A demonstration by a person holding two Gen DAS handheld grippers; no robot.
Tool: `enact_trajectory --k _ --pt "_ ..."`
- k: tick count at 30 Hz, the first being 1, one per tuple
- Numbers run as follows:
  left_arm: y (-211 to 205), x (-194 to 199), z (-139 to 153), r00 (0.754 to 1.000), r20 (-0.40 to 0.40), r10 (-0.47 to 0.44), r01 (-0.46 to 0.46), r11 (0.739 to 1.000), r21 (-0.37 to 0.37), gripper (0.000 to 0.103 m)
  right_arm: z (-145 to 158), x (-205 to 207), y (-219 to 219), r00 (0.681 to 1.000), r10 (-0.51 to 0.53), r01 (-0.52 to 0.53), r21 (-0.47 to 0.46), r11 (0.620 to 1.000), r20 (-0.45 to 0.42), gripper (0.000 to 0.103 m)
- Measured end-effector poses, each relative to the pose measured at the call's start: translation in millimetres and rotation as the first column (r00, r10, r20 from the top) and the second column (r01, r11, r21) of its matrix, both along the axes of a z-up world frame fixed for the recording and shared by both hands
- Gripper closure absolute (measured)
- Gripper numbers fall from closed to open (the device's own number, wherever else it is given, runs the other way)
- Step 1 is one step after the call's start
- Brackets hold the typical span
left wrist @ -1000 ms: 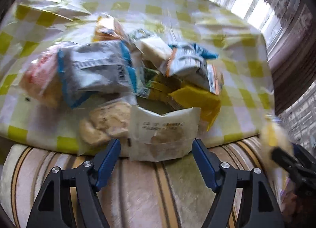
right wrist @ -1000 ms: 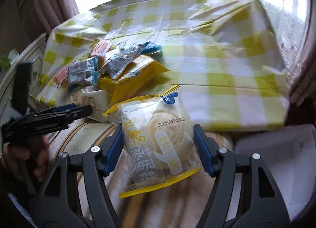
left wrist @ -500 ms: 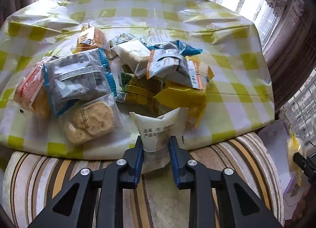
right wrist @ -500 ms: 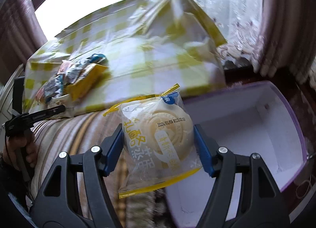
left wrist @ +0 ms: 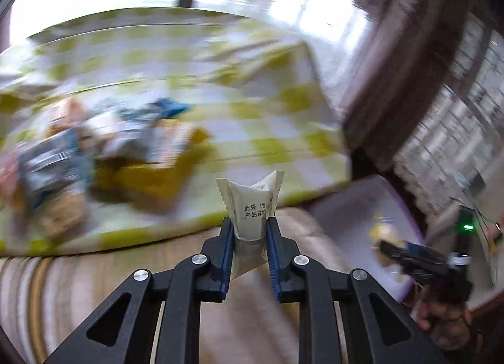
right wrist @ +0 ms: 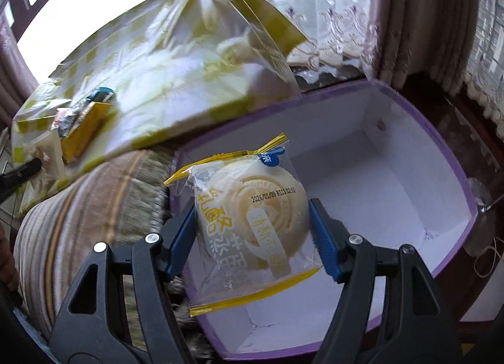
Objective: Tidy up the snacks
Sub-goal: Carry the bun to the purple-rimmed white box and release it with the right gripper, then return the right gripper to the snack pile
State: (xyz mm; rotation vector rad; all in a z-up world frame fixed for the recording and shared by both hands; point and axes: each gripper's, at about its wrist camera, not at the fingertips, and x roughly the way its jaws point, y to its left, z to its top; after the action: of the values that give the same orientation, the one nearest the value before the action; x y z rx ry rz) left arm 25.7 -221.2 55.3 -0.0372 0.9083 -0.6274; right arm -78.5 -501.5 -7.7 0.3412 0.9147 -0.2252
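White snack packet (left wrist: 252, 206) pinched in just-closed left gripper (left wrist: 249, 231), round cake packet (right wrist: 252, 216) clamped in right gripper (right wrist: 252, 238) above purple box (right wrist: 453, 181), snack pile (left wrist: 94, 150) on checked desk (left wrist: 267, 118).

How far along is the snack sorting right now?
Early on. Done: nothing is visible inside the purple-rimmed box yet. In hand: the right gripper holds a yellow-trimmed cake packet over the box, and the left gripper, whose jaws have just been closing, pinches a white snack packet. Left: the pile of snack packets on the checked tablecloth.
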Motion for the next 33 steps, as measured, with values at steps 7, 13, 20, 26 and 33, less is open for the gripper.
enact_trajectory --k 7,13,20,26,33 --pt "-100.3 -13.9 -15.6 0.975 -0.042 -0.219 0.220 0.975 0.021 0.083 -29.8 -0.1 -13.1 0.998 -0.027 0.029 0.023 0.999 -0.064 0.032" --pt "-148.2 -15.3 -36.1 0.955 -0.108 -0.277 0.285 0.956 0.074 0.070 -38.3 6.0 -19.2 0.997 -0.025 0.029 0.050 0.998 -0.078 0.031" --pt "-130.7 -16.5 -28.7 0.969 -0.080 -0.232 0.237 0.969 0.065 0.041 -33.8 7.7 -10.5 0.998 0.014 -0.010 0.050 0.999 -0.065 0.020" --pt "-109.3 -18.7 -22.3 0.982 -0.046 -0.186 0.188 0.981 0.051 0.041 -22.8 8.2 3.9 0.998 0.041 -0.040 0.040 0.998 -0.043 0.020" --pt "-63.2 -18.4 -7.3 0.994 0.059 -0.089 0.090 0.996 -0.012 0.035 -0.8 11.2 23.8 0.997 0.074 -0.074 0.033 0.997 0.007 0.020"
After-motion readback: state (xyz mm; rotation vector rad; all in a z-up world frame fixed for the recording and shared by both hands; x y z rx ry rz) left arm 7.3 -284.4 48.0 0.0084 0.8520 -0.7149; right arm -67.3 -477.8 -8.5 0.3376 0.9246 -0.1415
